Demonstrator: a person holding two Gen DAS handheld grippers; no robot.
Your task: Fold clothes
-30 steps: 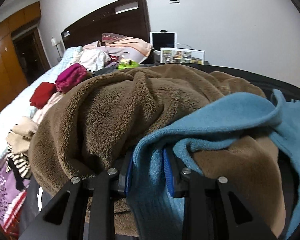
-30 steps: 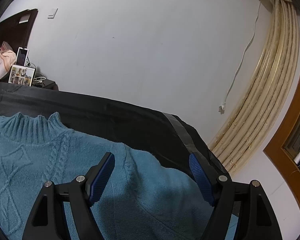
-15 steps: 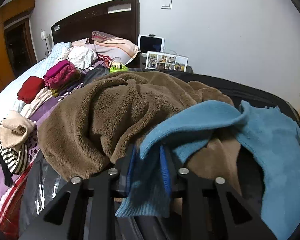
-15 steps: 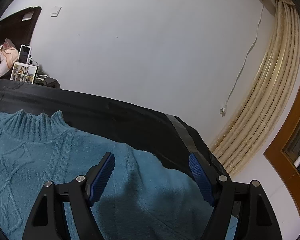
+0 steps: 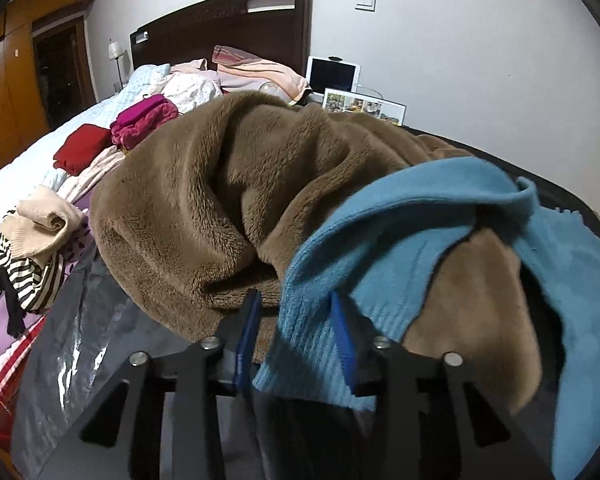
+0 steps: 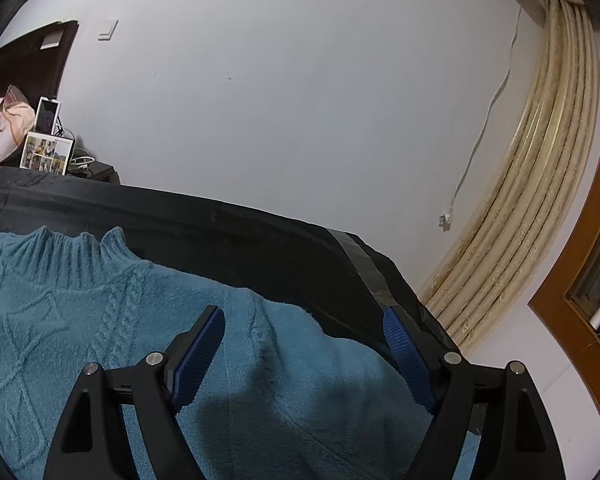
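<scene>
My left tongs (image 5: 296, 334), clamped on the blue knitted sweater's (image 5: 384, 240) sleeve, had lifted it higher over the brown fleece garment (image 5: 220, 200); my right tongs (image 6: 304, 344) gaped wide, holding nothing.

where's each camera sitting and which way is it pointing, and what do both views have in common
Left wrist view: sits on the left gripper, looking across the brown fleece toward the headboard; its fingers, shut on the blue sweater sleeve, show.
Right wrist view: sits on the right gripper, looking over the sweater body toward the curtain; its open fingers show.
Shared: the blue sweater, the photo frame and the tablet.
</scene>
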